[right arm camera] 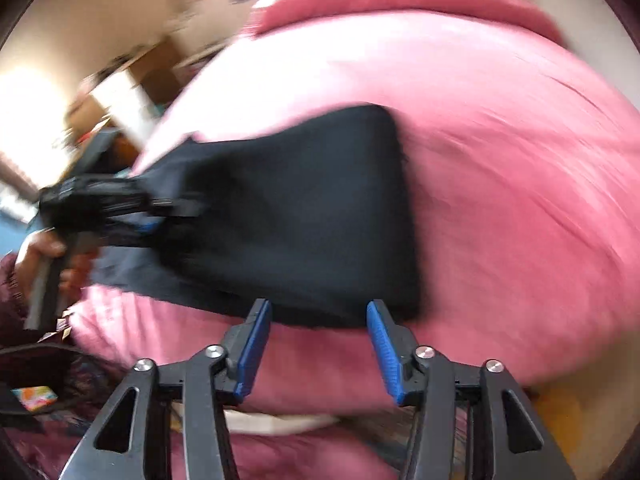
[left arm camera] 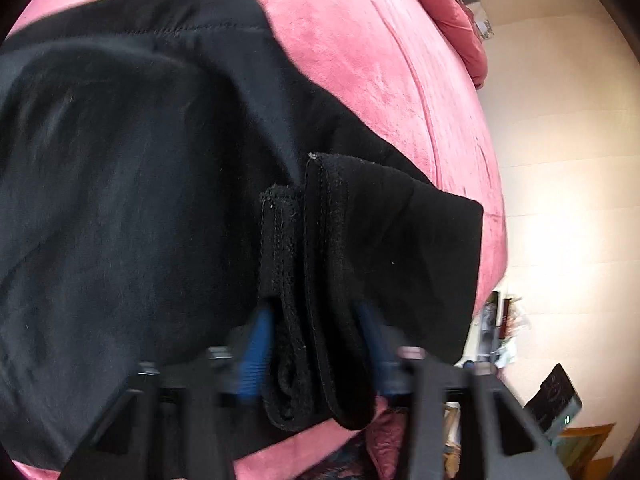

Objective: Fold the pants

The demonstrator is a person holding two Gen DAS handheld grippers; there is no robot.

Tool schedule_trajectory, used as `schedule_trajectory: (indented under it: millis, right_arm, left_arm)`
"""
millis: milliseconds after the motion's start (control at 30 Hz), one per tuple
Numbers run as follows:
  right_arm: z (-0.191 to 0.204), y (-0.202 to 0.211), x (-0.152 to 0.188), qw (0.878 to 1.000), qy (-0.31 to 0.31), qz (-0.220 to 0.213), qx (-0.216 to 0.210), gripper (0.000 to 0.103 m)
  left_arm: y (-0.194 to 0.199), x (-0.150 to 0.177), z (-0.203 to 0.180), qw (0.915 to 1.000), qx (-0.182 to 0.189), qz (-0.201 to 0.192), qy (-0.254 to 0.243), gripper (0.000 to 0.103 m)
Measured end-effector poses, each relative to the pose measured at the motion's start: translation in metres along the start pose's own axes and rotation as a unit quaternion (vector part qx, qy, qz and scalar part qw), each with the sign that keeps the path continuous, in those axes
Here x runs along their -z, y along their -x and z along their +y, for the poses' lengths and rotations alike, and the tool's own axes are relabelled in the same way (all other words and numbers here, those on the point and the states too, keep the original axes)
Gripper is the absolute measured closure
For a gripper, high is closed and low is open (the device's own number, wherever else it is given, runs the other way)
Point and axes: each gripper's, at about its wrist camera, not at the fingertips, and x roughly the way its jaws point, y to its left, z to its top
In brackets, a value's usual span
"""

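The black pants [right arm camera: 288,216] are lying on the pink bed cover [right arm camera: 500,184], folded into a long band. In the right wrist view the long axis of that band is running from the left gripper [right arm camera: 120,204], at the picture's left edge of the pants, across to a squared, folded end pointing toward the right, out over the cover. The near long edge of the pants is sitting just beyond the tips of the right gripper [right arm camera: 320,314].

The left gripper [left arm camera: 312,344] is pinching a bunched, layered hem of the pants [left arm camera: 160,200] between its blue pads [left arm camera: 256,360], with stitched cloth edges standing up between them. A hand [right arm camera: 40,256] is holding its handle, beside the pants' left end.

The right gripper's blue fingers [right arm camera: 254,350] are standing spread apart, with nothing between them but the pink cover beneath; they are not touching the pants.

The picture is blurred, and no brand, label or writing on the pants can be read.
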Motion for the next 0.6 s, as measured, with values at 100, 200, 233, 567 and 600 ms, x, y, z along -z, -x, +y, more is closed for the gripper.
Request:
schedule_trajectory:
  millis: [100, 200, 233, 567, 600]
  right_arm:
    - [-0.04, 0.0, 0.018, 0.997, -0.06, 0.018, 0.035, 0.04]
    - [-0.047, -0.009, 0.021, 0.996, -0.072, 0.03, 0.034, 0.04]
    - [-0.045, -0.014, 0.02, 0.997, -0.064, 0.035, 0.036, 0.04]
    - [-0.016, -0.041, -0.005, 0.996, -0.087, 0.011, 0.002, 0.025]
    - [-0.019, -0.041, -0.006, 0.995, -0.1, 0.003, 0.003, 0.025]
  left_arm:
    - [-0.002, 0.002, -0.012, 0.9998, -0.001, -0.003, -0.02, 0.089]
    - [0.005, 0.005, -0.025, 0.9992, 0.009, -0.012, -0.038, 0.09]
    - [0.009, 0.004, -0.03, 0.9988, 0.018, -0.018, -0.042, 0.09]
    - [0.052, -0.003, -0.099, 0.9869, 0.114, -0.059, -0.098, 0.091]
    - [0.052, -0.002, -0.106, 0.9857, 0.119, -0.059, -0.104, 0.091]
